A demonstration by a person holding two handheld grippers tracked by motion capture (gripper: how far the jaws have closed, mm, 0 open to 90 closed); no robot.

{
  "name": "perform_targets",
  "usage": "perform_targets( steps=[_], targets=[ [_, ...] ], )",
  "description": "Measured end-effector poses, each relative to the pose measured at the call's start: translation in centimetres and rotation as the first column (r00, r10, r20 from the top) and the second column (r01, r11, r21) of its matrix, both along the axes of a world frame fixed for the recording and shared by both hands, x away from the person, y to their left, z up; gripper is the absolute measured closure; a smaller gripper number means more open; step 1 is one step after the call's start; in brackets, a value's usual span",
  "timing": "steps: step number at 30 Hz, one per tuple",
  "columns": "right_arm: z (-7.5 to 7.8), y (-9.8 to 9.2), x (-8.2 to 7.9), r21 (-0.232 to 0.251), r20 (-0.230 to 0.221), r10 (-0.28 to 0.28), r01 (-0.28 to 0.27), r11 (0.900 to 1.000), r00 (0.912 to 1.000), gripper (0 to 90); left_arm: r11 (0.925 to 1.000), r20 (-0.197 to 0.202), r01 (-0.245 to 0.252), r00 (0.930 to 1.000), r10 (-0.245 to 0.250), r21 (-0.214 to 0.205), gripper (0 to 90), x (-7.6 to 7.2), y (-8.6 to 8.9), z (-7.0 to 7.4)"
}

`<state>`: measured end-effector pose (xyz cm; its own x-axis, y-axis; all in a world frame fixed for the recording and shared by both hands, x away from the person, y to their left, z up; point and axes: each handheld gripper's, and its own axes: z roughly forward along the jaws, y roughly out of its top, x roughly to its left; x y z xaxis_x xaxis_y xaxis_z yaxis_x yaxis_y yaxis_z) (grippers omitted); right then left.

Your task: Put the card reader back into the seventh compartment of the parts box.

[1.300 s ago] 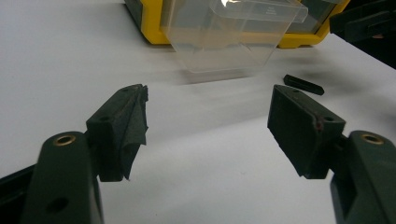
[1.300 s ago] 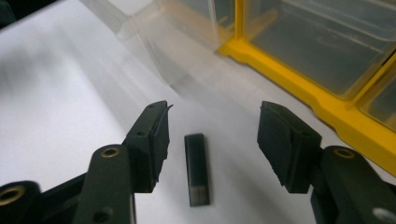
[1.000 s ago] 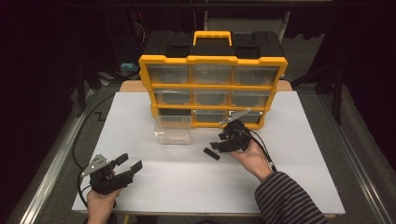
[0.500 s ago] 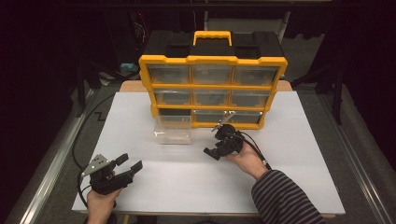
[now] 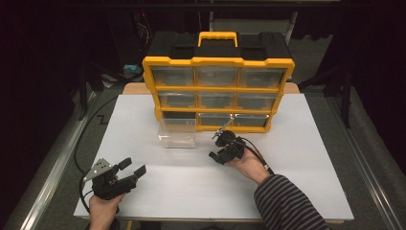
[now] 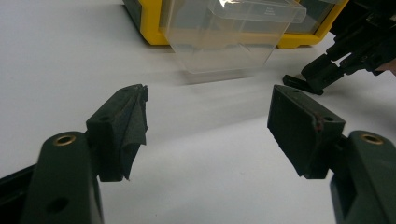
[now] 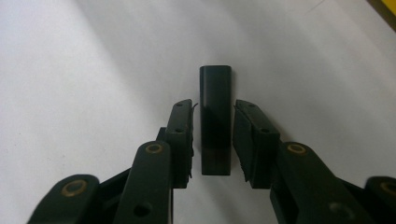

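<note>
Your right gripper [image 7: 212,140] has just been closing around the small black bar [image 7: 215,119], which lies flat on the white table [image 5: 297,158] between its jaws; narrow gaps remain on both sides, so the pads do not yet pinch it. Beyond its tips stands the yellow drawer cabinet [image 5: 218,91]. Your left gripper [image 6: 210,126] rests spread wide, the clear drawer [image 6: 229,37] ahead of it.
</note>
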<state>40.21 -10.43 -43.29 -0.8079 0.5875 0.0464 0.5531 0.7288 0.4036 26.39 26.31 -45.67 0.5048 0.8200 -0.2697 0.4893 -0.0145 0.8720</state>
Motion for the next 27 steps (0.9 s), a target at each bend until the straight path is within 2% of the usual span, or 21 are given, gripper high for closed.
perform_targets(
  steps=[15, 18, 22, 25, 27],
  targets=[
    [-0.65, 0.75, -0.24, -0.06, 0.024, 0.026, -0.025, 0.9979, 0.9994, 73.2, 1.0, 0.001, 0.001, 1.0, -0.001, 0.001, 29.3, -0.02, -0.02, 0.0],
    [-0.65, 0.8, -0.33, -0.059, 0.022, 0.023, -0.022, 0.998, 0.9995, 73.6, 1.0, 0.001, 0.001, 1.0, -0.001, 0.003, 29.2, -0.02, -0.02, 0.0],
    [-0.61, 0.98, -0.62, -0.079, 0.048, 0.041, -0.038, 0.9961, 0.998, 74.0, 1.0, 0.001, 0.001, 1.0, -0.001, 0.003, 29.2, -0.01, -0.01, -0.01],
    [-0.59, 1.06, -0.75, -0.08, 0.055, 0.063, -0.059, 0.995, 0.9965, 74.1, 1.0, 0.0, 0.001, 1.0, -0.001, 0.004, 29.2, -0.01, 0.0, 0.0],
    [-0.35, 1.02, -0.91, -0.074, 0.051, 0.058, -0.054, 0.9958, 0.997, 74.1, 1.0, 0.0, -0.001, 1.0, 0.001, 0.004, 29.2, 0.03, 0.01, -0.02]
  ],
)
